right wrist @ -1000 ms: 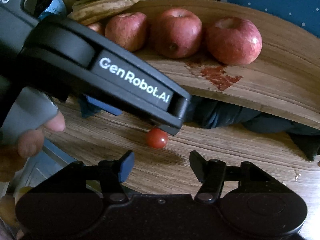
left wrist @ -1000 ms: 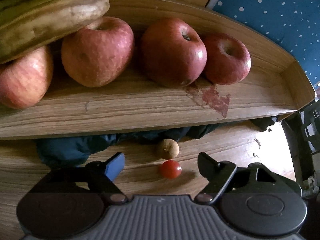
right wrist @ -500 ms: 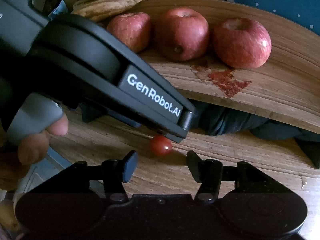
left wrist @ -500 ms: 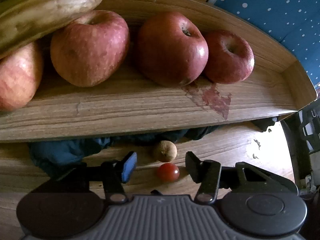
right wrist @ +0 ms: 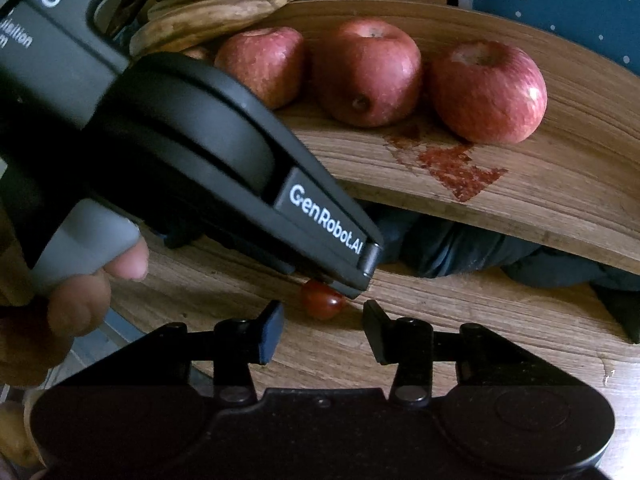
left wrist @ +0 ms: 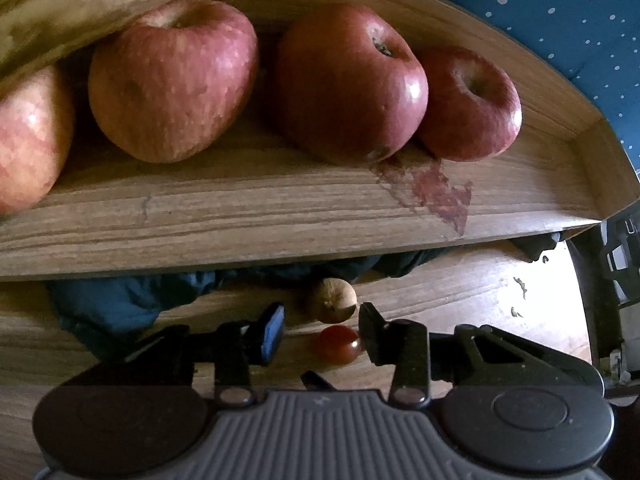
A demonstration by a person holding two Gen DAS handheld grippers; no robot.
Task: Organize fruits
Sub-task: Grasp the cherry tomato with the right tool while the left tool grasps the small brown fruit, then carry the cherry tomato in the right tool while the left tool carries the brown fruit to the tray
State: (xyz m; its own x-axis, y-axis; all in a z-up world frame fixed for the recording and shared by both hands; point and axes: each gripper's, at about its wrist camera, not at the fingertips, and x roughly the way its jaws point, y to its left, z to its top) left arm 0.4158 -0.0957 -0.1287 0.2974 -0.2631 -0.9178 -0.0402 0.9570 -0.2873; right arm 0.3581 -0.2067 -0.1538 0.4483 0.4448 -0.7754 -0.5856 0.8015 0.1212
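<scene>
Now narrower L hand-held gripper (left wrist: 322,330) round cherry tomato (left wrist: 337,343)

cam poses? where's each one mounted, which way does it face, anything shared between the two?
Left wrist: on the left gripper, low over the table, facing the wooden tray of apples; own fingers only.
Right wrist: on the right gripper, same heading from farther right; sees the left gripper's body and the hand holding it.
Shared: cherry tomato, apples, tray.
</scene>
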